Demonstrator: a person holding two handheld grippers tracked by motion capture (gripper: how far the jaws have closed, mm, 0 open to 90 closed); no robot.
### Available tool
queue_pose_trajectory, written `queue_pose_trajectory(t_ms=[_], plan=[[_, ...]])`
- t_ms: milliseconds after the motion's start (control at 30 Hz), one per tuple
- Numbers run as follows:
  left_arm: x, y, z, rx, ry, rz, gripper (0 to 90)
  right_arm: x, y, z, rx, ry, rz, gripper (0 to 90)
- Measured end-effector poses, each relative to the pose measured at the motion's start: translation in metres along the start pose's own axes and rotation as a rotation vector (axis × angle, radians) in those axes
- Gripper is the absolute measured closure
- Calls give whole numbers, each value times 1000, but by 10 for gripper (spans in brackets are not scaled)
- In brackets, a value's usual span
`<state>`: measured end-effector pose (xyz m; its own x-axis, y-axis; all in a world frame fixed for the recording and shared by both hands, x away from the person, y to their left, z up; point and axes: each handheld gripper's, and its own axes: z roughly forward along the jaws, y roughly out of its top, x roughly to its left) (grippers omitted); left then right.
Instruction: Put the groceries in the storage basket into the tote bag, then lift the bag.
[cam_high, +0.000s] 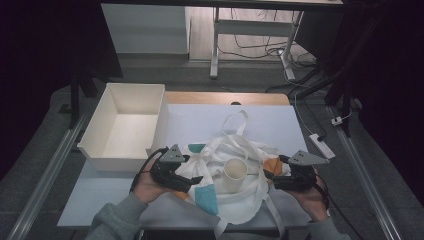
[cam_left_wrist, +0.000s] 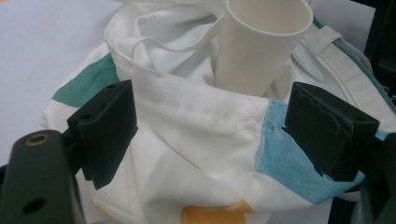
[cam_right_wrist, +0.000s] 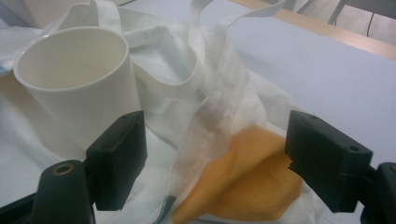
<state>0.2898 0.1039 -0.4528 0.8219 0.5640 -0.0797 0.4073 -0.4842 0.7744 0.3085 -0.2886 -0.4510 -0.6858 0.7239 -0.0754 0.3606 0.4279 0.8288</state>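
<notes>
Landmark = white cup (cam_high: 234, 173), standing upright in the crumpled cloth tote bag (cam_high: 227, 197) at the near-centre of the table (cam_high: 110, 192).

Nearest: person's grey sleeves and hands at the near edge. L gripper (cam_high: 192, 181) sits just L of cup, R gripper (cam_high: 266, 176) just R of it, both low on the bag, pointing inward toward cup.

L gripper view: jaws well apart, bag fabric bunched between them, pads (cam_left_wrist: 109, 126) at the cloth edges; not pinched shut. Cup (cam_left_wrist: 259, 44) rises just behind the fold. This view gives the teal patch (cam_left_wrist: 86, 81) L of cup, blue patch (cam_left_wrist: 289, 158) at the R jaw, orange bit at bottom.

R gripper view: jaws wide apart, straddling white fabric and an orange patch (cam_right_wrist: 243, 179); cloth lies between pads (cam_right_wrist: 119, 154), no clamp seen. Cup (cam_right_wrist: 77, 79) just beyond the L jaw, open mouth visible, inside looks empty. Bag strap loop (cam_right_wrist: 187, 70) right behind cup — cleaner here than from above.

High view adds: bag handle looping away beyond cup, open white box (cam_high: 125, 125) far-L of cup on table, power strip (cam_high: 321, 145) on floor far-R, desk legs and cables beyond.
</notes>
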Motion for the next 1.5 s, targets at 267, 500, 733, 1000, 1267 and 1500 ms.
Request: queue_pose_trajectory(t_ms=[267, 500, 733, 1000, 1267, 1500], plan=[[2, -2, 12, 34, 3, -4, 171, 0, -3, 2, 7, 0, -1, 212], [0, -1, 22, 61, -5, -1, 151, 0, -2, 2, 7, 0, -4, 213], [2, 12, 38, 56, 54, -43, 130, 0, -2, 3, 10, -4, -3, 215], [6, 20, 57, 120, 101, -75, 142, 2, -4, 4, 16, 0, -6, 215], [6, 11, 65, 154, 89, -64, 389, 1, -3, 5, 21, -10, 1, 217], [5, 2, 61, 167, 86, -23, 709, -2, -4, 13, 72, -14, 40, 259]])
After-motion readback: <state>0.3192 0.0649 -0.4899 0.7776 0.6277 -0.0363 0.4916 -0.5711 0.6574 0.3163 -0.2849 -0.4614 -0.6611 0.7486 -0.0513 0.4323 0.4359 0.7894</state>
